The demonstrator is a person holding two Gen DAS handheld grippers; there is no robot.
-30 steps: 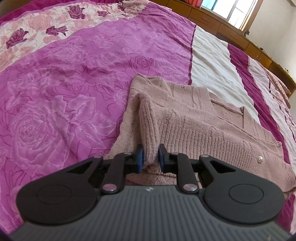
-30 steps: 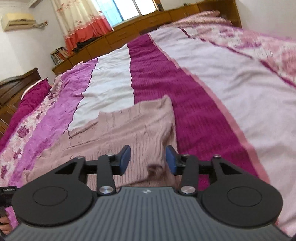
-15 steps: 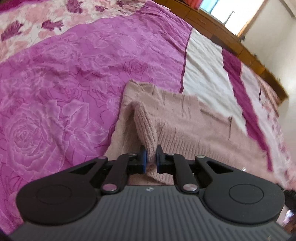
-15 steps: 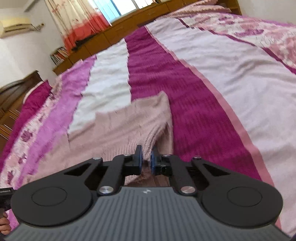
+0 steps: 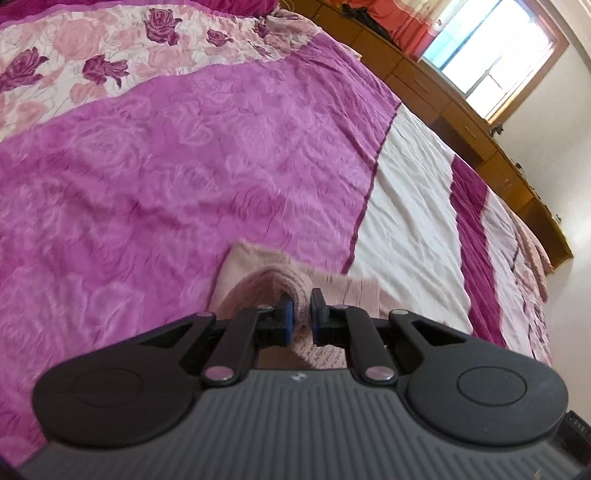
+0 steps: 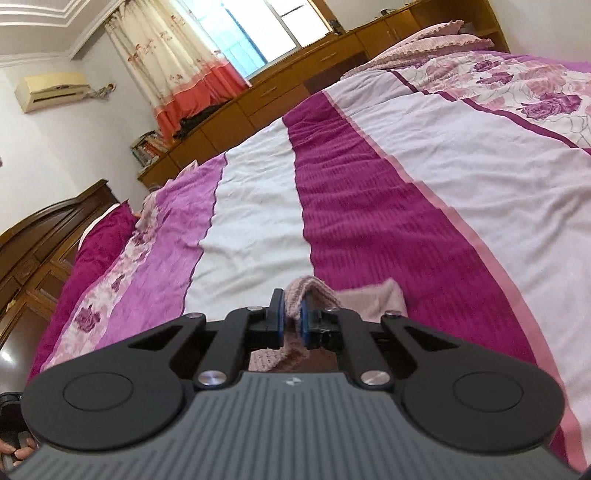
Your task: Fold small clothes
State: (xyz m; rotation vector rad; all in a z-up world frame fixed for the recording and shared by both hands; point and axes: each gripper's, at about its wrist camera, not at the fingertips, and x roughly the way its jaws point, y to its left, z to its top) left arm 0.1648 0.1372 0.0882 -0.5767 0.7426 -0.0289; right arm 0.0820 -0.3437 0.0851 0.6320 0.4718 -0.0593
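A small pale pink knitted sweater (image 5: 255, 273) lies on the bed. My left gripper (image 5: 300, 311) is shut on a raised fold of the sweater's edge and holds it above the bed. In the right wrist view, my right gripper (image 6: 291, 314) is shut on another edge of the same sweater (image 6: 373, 299), also lifted. Most of the sweater is hidden below both grippers.
The bedspread (image 5: 184, 166) has magenta, white and rose-print stripes. A wooden cabinet (image 5: 461, 107) runs along the far side under a window (image 6: 258, 33) with a curtain. A dark wooden headboard (image 6: 44, 236) stands at left in the right wrist view.
Both grippers have closed on the sweater's edges and lifted them. The views have tilted up, so much less of the sweater shows than a second ago.
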